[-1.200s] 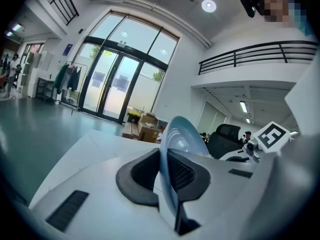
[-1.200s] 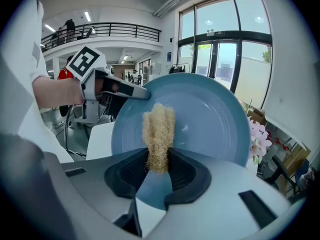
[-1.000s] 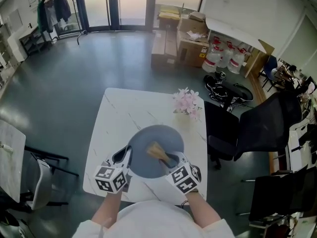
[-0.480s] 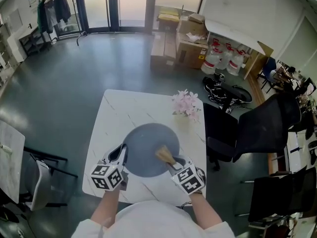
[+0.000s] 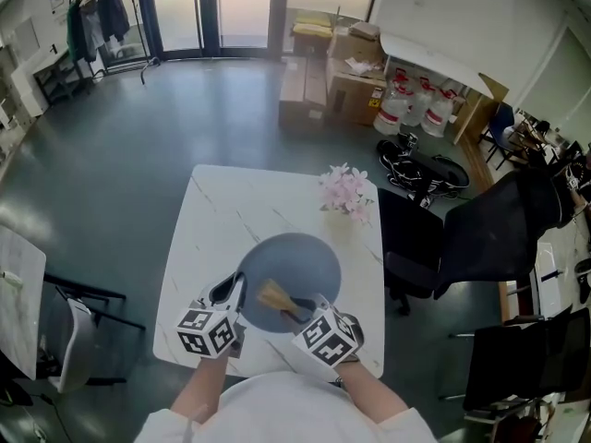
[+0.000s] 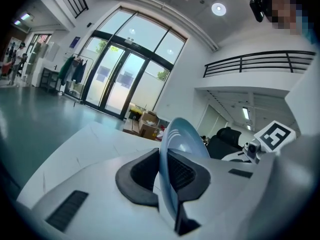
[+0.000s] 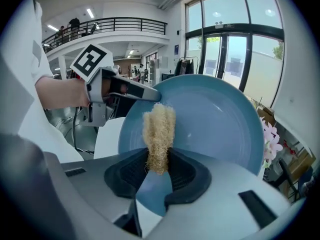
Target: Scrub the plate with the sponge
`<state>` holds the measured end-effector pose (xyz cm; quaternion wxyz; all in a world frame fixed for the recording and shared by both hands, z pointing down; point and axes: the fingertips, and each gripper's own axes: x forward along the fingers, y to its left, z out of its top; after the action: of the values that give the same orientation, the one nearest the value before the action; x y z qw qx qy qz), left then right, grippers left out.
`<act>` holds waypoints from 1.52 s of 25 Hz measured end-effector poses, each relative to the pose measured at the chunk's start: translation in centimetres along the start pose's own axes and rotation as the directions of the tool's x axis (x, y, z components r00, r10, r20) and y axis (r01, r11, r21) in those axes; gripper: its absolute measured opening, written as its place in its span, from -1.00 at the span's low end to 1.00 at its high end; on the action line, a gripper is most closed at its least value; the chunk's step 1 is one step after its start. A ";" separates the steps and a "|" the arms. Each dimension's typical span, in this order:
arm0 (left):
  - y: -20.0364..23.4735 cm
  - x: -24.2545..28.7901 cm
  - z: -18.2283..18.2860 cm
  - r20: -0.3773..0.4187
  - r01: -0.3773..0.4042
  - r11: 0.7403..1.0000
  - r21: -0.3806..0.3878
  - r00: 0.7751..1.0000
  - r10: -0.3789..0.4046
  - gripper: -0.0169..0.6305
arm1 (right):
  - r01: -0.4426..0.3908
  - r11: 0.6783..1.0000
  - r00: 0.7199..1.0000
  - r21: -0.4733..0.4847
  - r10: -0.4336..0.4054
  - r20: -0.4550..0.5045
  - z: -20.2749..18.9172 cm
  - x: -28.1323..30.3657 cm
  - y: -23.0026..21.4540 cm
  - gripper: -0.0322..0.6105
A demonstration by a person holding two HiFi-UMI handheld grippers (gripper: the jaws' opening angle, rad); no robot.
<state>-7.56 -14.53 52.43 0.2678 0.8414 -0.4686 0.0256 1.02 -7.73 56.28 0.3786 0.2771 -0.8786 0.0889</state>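
Observation:
A blue-grey round plate (image 5: 303, 258) is held tilted over the near part of the white table (image 5: 217, 220). My left gripper (image 5: 237, 295) is shut on the plate's left rim; in the left gripper view the plate (image 6: 176, 136) runs edge-on between the pads of that gripper (image 6: 167, 176). My right gripper (image 5: 295, 310) is shut on a tan fibrous sponge (image 5: 274, 296), which lies against the plate's face near its lower middle. In the right gripper view the sponge (image 7: 159, 131) sticks up from that gripper (image 7: 159, 171) and presses on the plate (image 7: 215, 124), with the left gripper (image 7: 142, 94) at the rim.
A bunch of pink flowers (image 5: 346, 192) stands at the table's far right corner. A black office chair (image 5: 462, 238) is close to the table's right side, and a grey chair (image 5: 74, 335) to its left. Cardboard boxes (image 5: 355, 77) and water bottles are stacked farther back.
The right gripper has swept the sponge from the plate's right side leftward toward its lower middle. The left gripper keeps its hold on the rim; the plate shifted only slightly.

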 end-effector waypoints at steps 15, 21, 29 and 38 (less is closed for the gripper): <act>1.2 -0.8 -0.1 0.010 -0.021 0.998 -0.051 1.000 0.021 -0.81 | 0.147 0.982 0.988 0.116 -0.142 -0.055 -3.1 -2.9 -6.6 -0.53; 2.1 -0.5 0.6 0.033 -0.035 0.997 -0.075 0.999 0.038 -0.81 | 0.065 0.997 0.988 0.052 -0.057 -0.144 -5.3 -2.1 -2.8 -0.53; 0.5 0.3 -0.4 0.002 0.000 0.999 -0.044 1.000 0.000 -0.81 | -0.062 0.996 0.993 -0.070 0.055 -0.104 -1.5 0.6 1.5 -0.53; 0.1 0.1 -2.0 -0.032 0.019 0.999 -0.043 0.999 -0.020 -0.81 | 0.068 0.995 0.997 -0.069 -0.071 -0.034 2.0 -0.2 -4.7 -0.53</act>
<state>-7.16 -13.70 54.15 0.2935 0.8395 -0.4566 0.0264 2.48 -12.25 54.54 0.4065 0.2928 -0.8640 0.0510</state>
